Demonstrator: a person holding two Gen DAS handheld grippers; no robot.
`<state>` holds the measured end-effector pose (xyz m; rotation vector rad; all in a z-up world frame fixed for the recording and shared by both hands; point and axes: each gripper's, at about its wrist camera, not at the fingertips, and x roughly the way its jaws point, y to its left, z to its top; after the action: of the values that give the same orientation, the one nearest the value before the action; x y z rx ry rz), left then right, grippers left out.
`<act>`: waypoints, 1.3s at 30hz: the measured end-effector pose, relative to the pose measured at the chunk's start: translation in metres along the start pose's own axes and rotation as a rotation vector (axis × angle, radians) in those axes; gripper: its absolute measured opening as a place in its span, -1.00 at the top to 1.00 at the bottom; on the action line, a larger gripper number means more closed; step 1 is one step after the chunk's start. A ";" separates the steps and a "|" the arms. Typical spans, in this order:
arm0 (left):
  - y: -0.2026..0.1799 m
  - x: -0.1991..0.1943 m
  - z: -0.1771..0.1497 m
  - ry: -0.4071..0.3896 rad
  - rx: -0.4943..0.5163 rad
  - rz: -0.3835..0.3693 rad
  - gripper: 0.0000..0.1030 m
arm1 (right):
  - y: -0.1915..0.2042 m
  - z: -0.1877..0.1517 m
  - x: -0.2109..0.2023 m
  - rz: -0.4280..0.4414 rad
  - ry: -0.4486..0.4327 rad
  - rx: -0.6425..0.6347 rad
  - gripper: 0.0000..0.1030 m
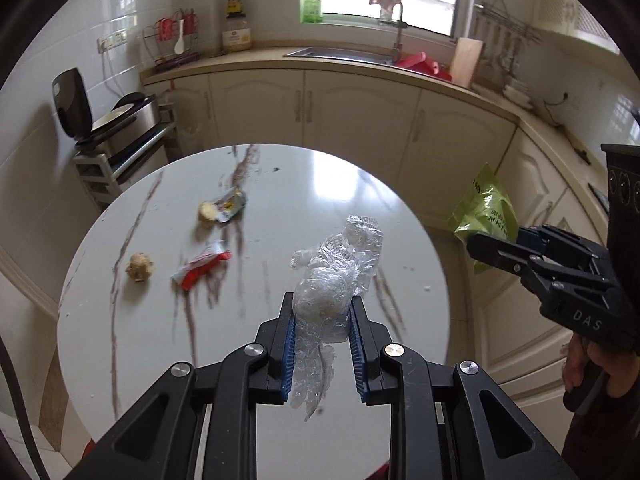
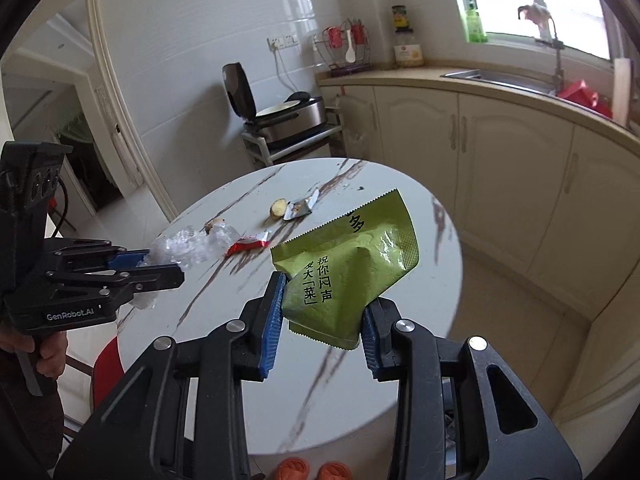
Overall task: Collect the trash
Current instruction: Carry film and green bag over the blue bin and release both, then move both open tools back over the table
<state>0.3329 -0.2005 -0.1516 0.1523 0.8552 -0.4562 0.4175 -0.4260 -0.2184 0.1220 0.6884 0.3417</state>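
- The left gripper (image 1: 322,312) is clamped on a crumpled wad of clear plastic film (image 1: 336,272); its blue-ribbed pads (image 1: 290,344) press the wad from both sides, and loose film trails back between the fingers; the wad is lifted above the round white marble-veined table (image 1: 120,320); the right wrist view shows this gripper (image 2: 160,266) from the side with the film (image 2: 188,246) bunched at its tips
- The right gripper (image 2: 324,300) grips a green foil snack packet with black printed characters (image 2: 348,268); the packet sits tilted between the blue pads (image 2: 270,320), its serrated upper edge pointing away, held over the table (image 2: 420,320); in the left wrist view the same gripper (image 1: 480,246) holds the packet (image 1: 486,212) off the table's right edge
- Still lying on the table: a red-and-white torn candy wrapper (image 1: 202,266), near a lumpy beige piece of ginger (image 1: 140,267); farther back, a silver foil wrapper (image 1: 230,209) touching a pale yellowish food scrap (image 1: 207,212); the right wrist view shows the same red wrapper (image 2: 250,243), silver wrapper (image 2: 299,209) and scrap (image 2: 278,208)
- Behind the table run cream kitchen cabinets (image 1: 320,108) under a counter with a steel sink (image 1: 340,54)
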 end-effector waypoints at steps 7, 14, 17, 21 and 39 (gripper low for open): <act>-0.108 0.048 0.021 0.054 0.131 -0.100 0.61 | -0.066 -0.046 -0.060 -0.123 -0.051 0.122 0.36; -0.187 0.140 0.042 0.176 0.232 -0.141 0.61 | -0.140 -0.094 -0.080 -0.218 -0.045 0.286 0.36; -0.209 0.180 0.047 0.240 0.254 -0.167 0.60 | -0.170 -0.114 -0.074 -0.223 -0.024 0.345 0.36; -0.222 0.229 0.057 0.293 0.273 -0.164 0.52 | -0.205 -0.137 -0.062 -0.228 0.015 0.404 0.36; -0.207 0.238 0.062 0.256 0.244 -0.103 -0.30 | -0.221 -0.161 -0.023 -0.213 0.081 0.463 -0.38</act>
<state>0.4185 -0.4820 -0.2807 0.3995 1.0603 -0.6465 0.3572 -0.6417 -0.3775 0.4730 0.8445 -0.0224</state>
